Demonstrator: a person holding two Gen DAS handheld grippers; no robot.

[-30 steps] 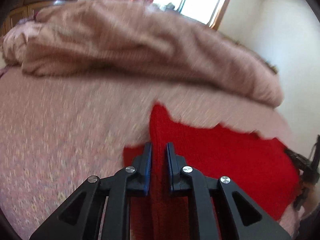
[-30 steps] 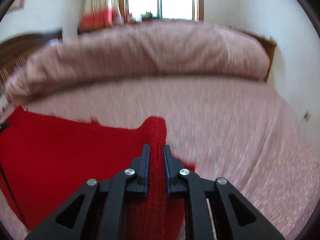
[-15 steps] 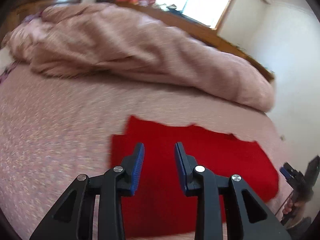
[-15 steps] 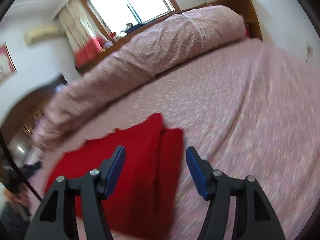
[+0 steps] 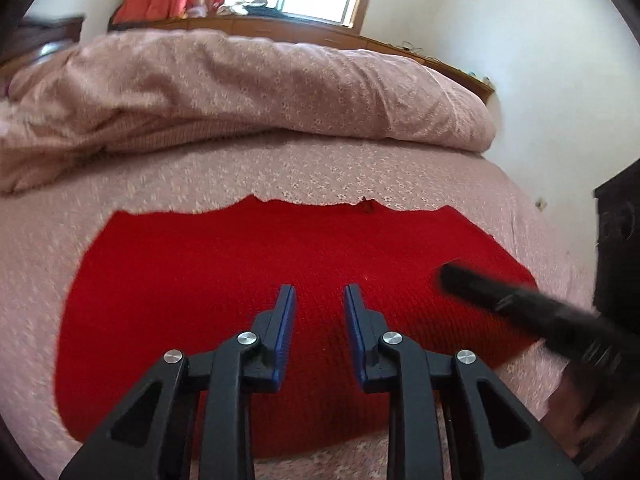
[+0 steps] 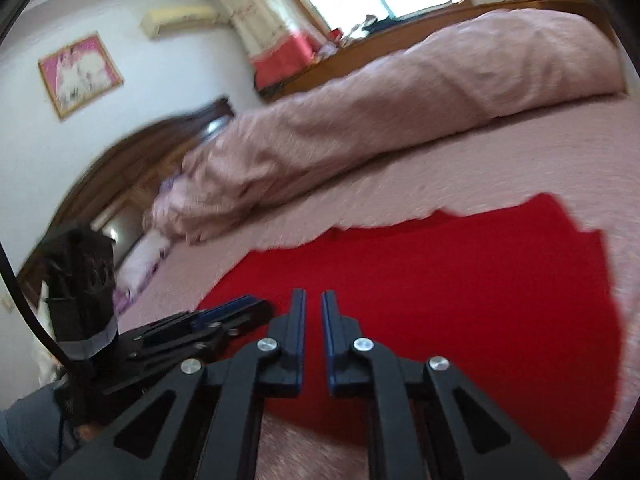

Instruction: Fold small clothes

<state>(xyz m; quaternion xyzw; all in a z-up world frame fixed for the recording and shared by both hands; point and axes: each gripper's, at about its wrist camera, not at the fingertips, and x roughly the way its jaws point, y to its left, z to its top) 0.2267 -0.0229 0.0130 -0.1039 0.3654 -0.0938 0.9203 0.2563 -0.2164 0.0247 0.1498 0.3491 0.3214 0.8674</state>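
Note:
A red knitted garment (image 5: 280,260) lies flat on the pink bed sheet (image 5: 360,172), its far edge wavy. My left gripper (image 5: 320,292) hovers over the garment's near half. Its jaws are closing with a clear gap and nothing between them. At the right of the left wrist view, the right gripper's blurred black finger (image 5: 452,276) reaches over the cloth. In the right wrist view, my right gripper (image 6: 314,296) hangs above the garment (image 6: 460,272). Those jaws are closing to a thin slit and hold nothing. The left gripper (image 6: 232,308) shows beside it at the left.
A rolled pink quilt (image 5: 240,92) lies across the far side of the bed. A dark wooden headboard (image 6: 132,176) stands at the left end. Dark furniture (image 5: 616,240) stands at the right edge of the left wrist view. A hand (image 5: 572,412) holds the right gripper.
Both grippers were shut on raised folds of the red garment. They let go, opened and drew back toward each other. The garment now lies flat, and the right jaws have closed again.

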